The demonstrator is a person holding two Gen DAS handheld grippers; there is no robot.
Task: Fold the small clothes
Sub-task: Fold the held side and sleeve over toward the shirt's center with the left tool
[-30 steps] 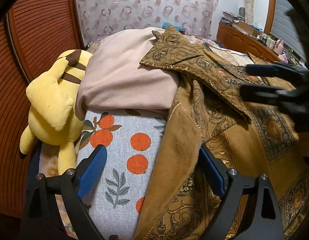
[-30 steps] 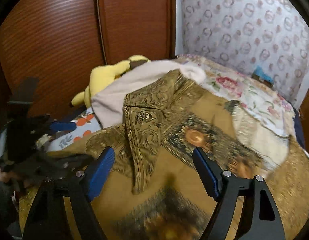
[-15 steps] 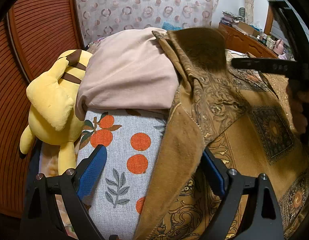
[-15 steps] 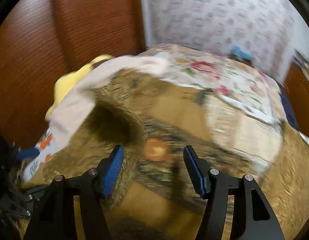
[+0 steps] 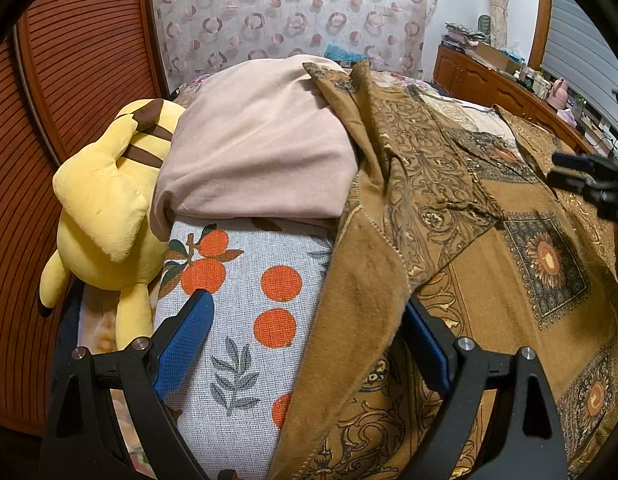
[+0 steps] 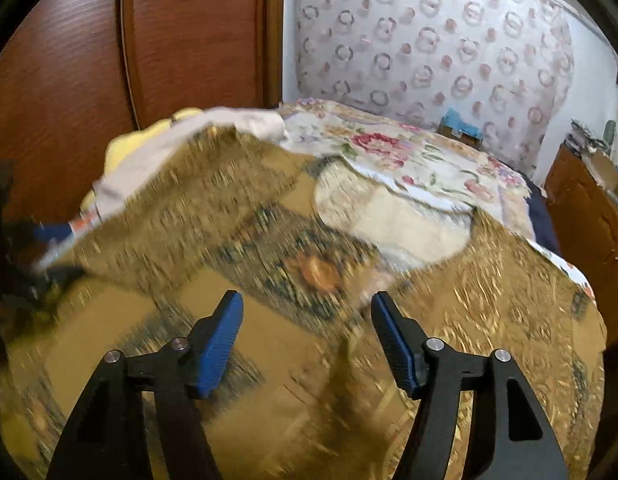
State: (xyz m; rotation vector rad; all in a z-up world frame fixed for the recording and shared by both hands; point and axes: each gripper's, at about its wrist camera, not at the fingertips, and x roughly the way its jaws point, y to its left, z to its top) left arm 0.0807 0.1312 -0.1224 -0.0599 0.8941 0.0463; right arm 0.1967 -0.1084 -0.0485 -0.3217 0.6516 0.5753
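Brown patterned garment [image 5: 449,208] across floral bedspread [image 6: 409,152]

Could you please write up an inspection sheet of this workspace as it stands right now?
Surface: a bed with a floral bedspread, mostly covered by laundry.
Job's things: a brown patterned garment spread across the bed, one edge draped over the orange-print fabric; a pink cloth piled behind it.
Clutter: a yellow plush toy against the wardrobe side.
Grippers: left gripper open, fingers either side of the garment's edge; right gripper open over the garment, gripping nothing; its view is motion-blurred.
Cables: nothing seen.
Surroundings: wooden wardrobe doors, a circle-patterned curtain, a wooden sideboard with items on top.
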